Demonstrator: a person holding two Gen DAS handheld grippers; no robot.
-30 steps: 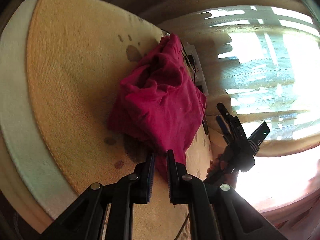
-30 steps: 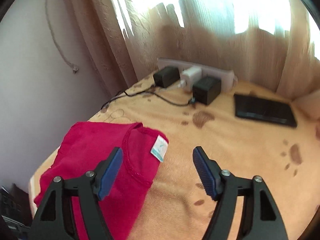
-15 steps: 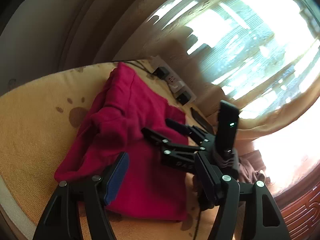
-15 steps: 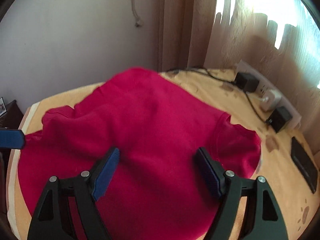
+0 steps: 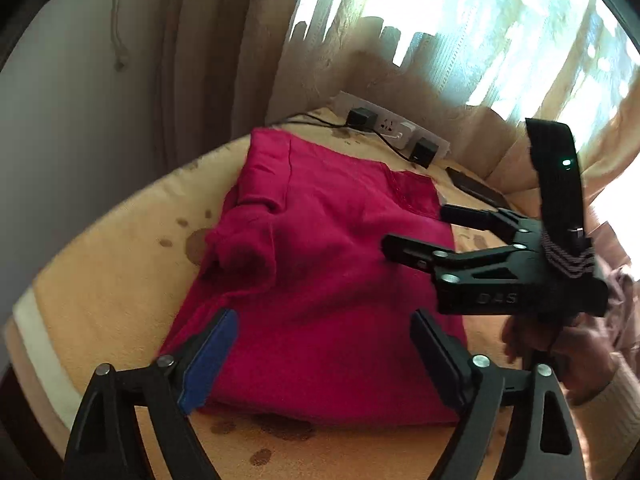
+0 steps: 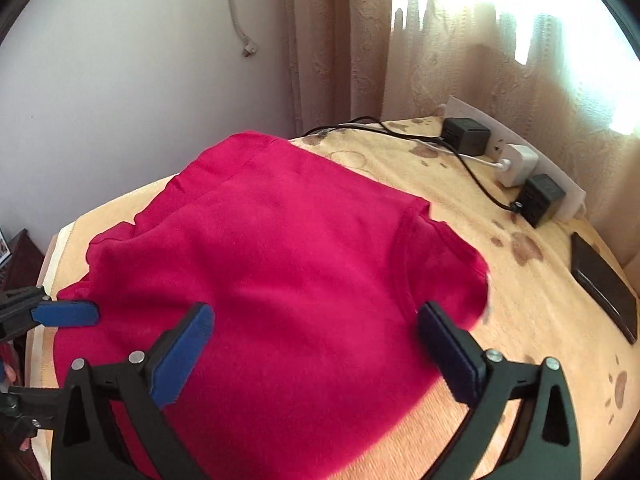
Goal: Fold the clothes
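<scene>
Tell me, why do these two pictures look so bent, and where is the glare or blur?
Both views come through fisheye lenses, so the edges curve inside dark round corners. Left wrist view: the window behind the curtain is washed out, and the shirt looks dim. Right wrist view: the window glares at the top right, and the shirt's near right edge is smeared.

The near hem of the crimson fleece garment (image 6: 288, 264) runs off the bottom edge behind the black right tongs (image 6: 312, 344), the flat black slab (image 6: 604, 288) at right is too indistinct to identify, and bright window glare washes out everything behind the beige curtain (image 6: 440, 40).
</scene>
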